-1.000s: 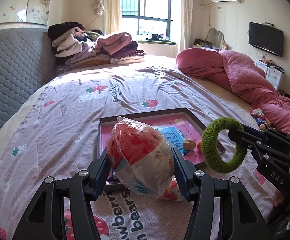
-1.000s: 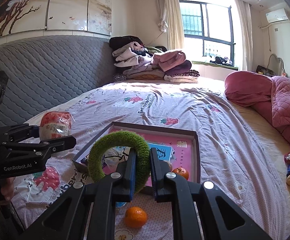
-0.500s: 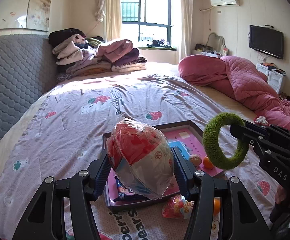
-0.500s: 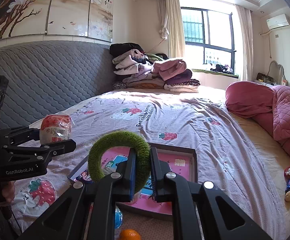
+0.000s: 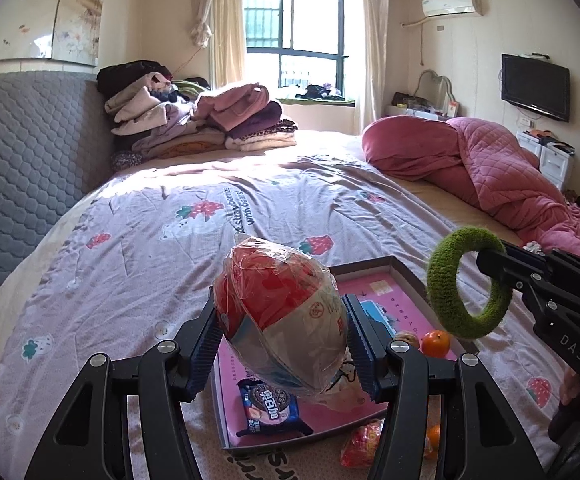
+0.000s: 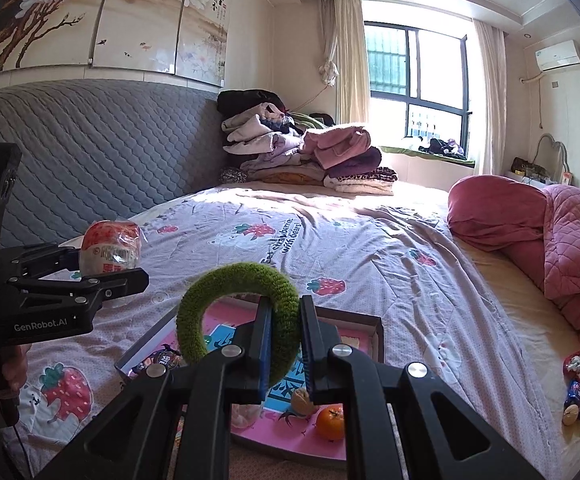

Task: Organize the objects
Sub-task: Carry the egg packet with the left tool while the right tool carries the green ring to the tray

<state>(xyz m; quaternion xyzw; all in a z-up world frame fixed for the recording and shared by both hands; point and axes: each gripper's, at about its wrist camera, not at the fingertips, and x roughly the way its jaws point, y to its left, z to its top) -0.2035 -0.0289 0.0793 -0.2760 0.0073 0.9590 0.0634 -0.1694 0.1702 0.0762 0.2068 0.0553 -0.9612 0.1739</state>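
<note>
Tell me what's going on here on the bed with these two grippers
A person is tidying items on a bed, holding a gripper in each hand. The left gripper is clamped on a plastic-wrapped red and white package, held above a shallow pink-lined tray. The right gripper pinches a fuzzy green ring in the air over the same tray. An orange, a walnut and a cookie packet already lie in it.

Home bedroom, bed [image 5: 137,248], folded clothes [image 5: 193,120], wall TV [image 5: 534,87], probably lived-in

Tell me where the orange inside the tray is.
The orange sits in the pink tray near its right edge, beside a walnut, just below the right gripper holding the green ring.
</note>
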